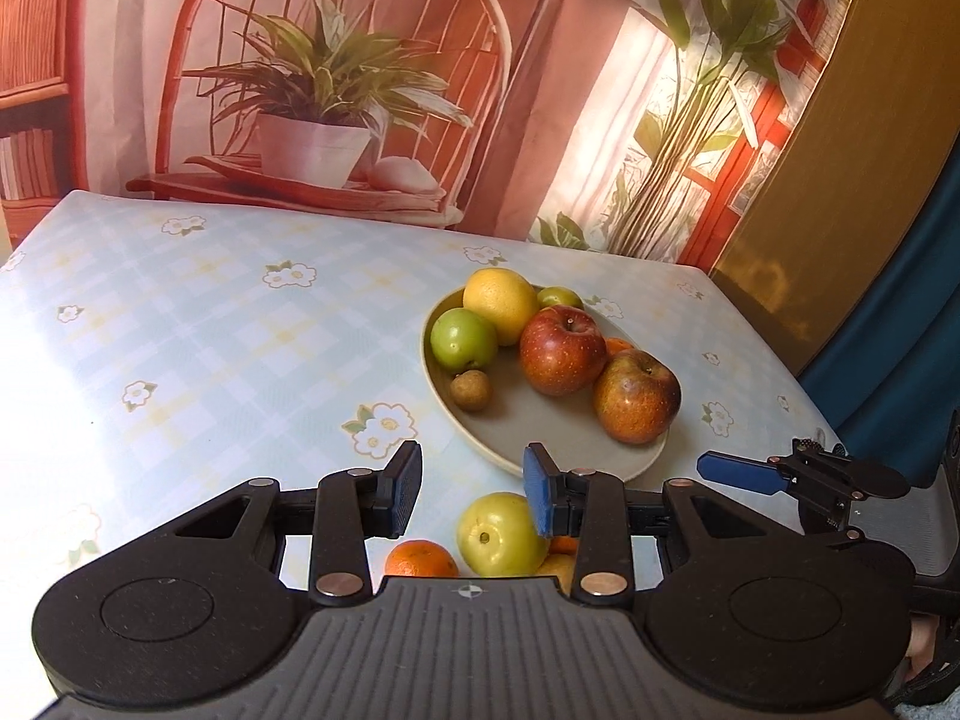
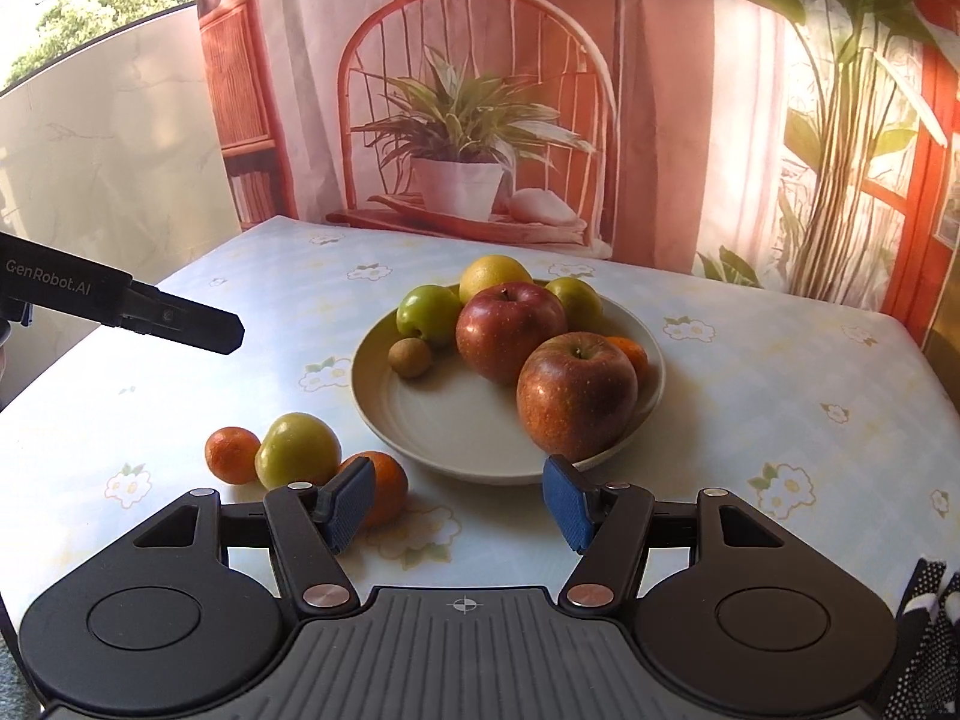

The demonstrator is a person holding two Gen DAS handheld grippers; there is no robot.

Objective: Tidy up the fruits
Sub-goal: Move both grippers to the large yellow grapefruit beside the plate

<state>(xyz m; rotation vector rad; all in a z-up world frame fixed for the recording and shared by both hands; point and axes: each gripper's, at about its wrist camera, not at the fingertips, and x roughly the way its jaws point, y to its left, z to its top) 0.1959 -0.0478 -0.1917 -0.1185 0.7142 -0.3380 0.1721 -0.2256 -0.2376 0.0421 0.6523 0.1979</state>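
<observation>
- Right wrist view: beige plate on floral tablecloth, holding two red apples, yellow citrus, green fruits, small brown fruit, partly hidden orange.
- Loose on cloth, left of plate: green apple between two tangerines, touching both.
- Right gripper spread wide, empty, near plate's front rim.
- Left wrist view: left gripper parted, holding nothing, above the green apple.
</observation>
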